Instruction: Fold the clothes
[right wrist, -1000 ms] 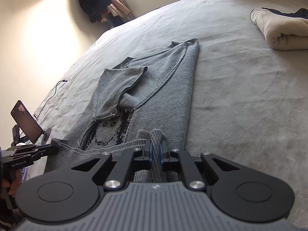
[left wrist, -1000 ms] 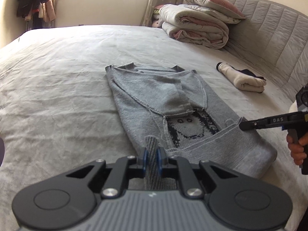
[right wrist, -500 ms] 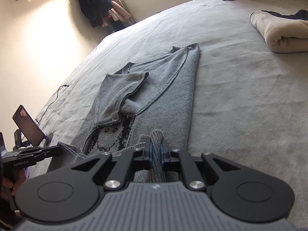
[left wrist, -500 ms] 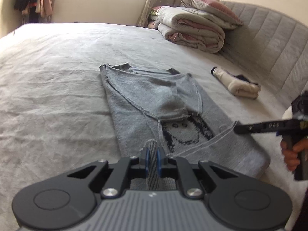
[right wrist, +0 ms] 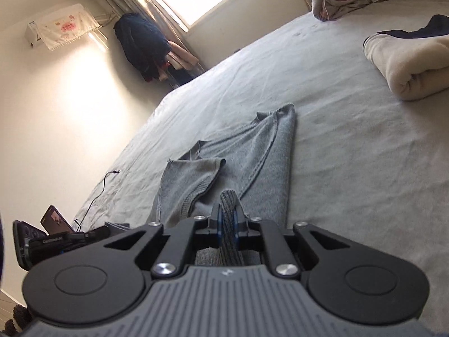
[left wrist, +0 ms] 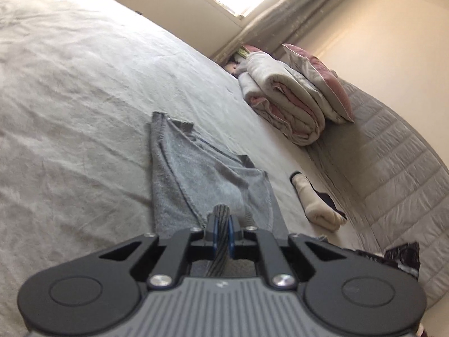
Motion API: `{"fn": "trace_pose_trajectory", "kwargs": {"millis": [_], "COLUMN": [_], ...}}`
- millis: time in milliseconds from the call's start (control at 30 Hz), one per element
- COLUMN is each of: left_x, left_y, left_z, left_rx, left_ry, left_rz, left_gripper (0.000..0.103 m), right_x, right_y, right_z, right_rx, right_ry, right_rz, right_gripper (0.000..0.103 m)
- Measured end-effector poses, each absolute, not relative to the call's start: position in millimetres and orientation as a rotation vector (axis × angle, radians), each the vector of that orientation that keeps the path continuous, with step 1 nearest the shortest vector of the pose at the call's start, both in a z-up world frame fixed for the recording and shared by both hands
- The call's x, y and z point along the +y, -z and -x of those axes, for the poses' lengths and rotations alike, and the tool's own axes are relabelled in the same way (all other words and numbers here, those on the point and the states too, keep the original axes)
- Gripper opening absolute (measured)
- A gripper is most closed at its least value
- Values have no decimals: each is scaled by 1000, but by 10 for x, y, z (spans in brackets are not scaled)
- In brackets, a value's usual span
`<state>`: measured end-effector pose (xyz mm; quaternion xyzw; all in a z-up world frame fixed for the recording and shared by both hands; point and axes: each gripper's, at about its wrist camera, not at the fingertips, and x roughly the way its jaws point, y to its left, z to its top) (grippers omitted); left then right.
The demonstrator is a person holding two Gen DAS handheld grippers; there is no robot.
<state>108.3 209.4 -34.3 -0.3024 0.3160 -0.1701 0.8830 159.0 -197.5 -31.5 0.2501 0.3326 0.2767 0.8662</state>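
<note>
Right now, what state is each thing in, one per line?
Grey sweater: sleeves folded in, bottom hem lifted.
Left gripper: shut on the hem.
Right gripper: shut on the hem.
Cream garment: rolled, lying on the bed.
Quilts: folded, stacked.
Phone: propped up, screen lit.

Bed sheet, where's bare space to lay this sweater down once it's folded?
Bare sheet spreads wide left of the gray sweater, toward the window wall. A narrower strip lies between sweater and rolled cream garment. It is crowded near the stacked quilts and headboard.
</note>
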Motion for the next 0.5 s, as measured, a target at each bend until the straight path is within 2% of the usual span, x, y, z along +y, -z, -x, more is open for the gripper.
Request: {"fn": "trace_pose_trajectory", "kwargs": {"millis": [167,333,500], "left_x": [2066,1926,1884], "left_y": [511,661,544], "left_z": [-1219,-1311,-1267], "left_rx": [691,747,711], "left_ry": [284,207,179], "left_rz": [606,489,441], "left_gripper": [7,8,10], "right_x": [-1996,-1992,-2008], "right_y": [421,655,603], "right_z": [-1687,-1729,-1692], "right_rx": [681,773,768], "right_ry": [-589,-505,-502], "right_rz": [-573,-508,-514], "right_gripper": [11,11,17]}}
